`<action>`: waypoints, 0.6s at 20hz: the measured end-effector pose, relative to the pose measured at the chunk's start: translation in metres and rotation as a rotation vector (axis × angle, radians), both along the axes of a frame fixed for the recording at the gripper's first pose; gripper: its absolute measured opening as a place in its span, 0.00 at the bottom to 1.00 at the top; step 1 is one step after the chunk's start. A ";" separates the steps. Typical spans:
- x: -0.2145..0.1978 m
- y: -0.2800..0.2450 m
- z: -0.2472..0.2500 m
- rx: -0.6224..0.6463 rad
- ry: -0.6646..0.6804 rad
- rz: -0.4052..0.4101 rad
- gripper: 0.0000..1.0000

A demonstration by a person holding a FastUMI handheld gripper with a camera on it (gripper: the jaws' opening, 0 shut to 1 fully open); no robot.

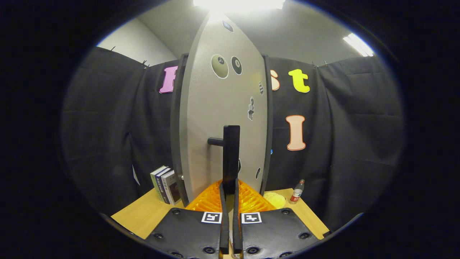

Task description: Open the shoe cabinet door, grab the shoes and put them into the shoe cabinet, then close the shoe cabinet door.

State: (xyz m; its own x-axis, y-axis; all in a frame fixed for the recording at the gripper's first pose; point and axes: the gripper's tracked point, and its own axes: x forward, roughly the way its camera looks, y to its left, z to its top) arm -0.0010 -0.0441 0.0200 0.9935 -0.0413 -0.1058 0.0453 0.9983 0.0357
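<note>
We see one grey door (222,118) swung edge-on ahead, its black handle (230,158) clamped between the fingers of our hand-held gripper (229,190). Around it, on the wooden counter (143,216): three books (164,184), one bottle (297,191), one yellow dish (275,199). Black cloth walls the room.

The cabinet door (222,118) just ahead of the fingers looked like matt grey board with a faintly grainy finish, glossy stickers on it. Its handle (230,154), between the fingertips, was smooth matt black. The gripper (228,190) had ribbed translucent orange plastic fingers and textured black plates. Beneath lay a pale wood-look table (143,216); beyond stood a clear plastic bottle (297,192) and paper-covered books (165,184).
</note>
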 end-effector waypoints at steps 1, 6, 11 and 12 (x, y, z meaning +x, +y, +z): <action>-0.002 -0.008 0.000 0.009 0.003 0.000 0.05; -0.014 -0.043 -0.002 0.024 0.019 0.020 0.05; -0.021 -0.087 -0.002 0.017 0.026 0.057 0.05; -0.022 -0.099 -0.002 0.016 0.023 0.060 0.05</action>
State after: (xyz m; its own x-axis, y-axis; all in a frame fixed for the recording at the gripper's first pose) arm -0.0233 -0.1431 0.0177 0.9914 0.0199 -0.1290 -0.0133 0.9986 0.0516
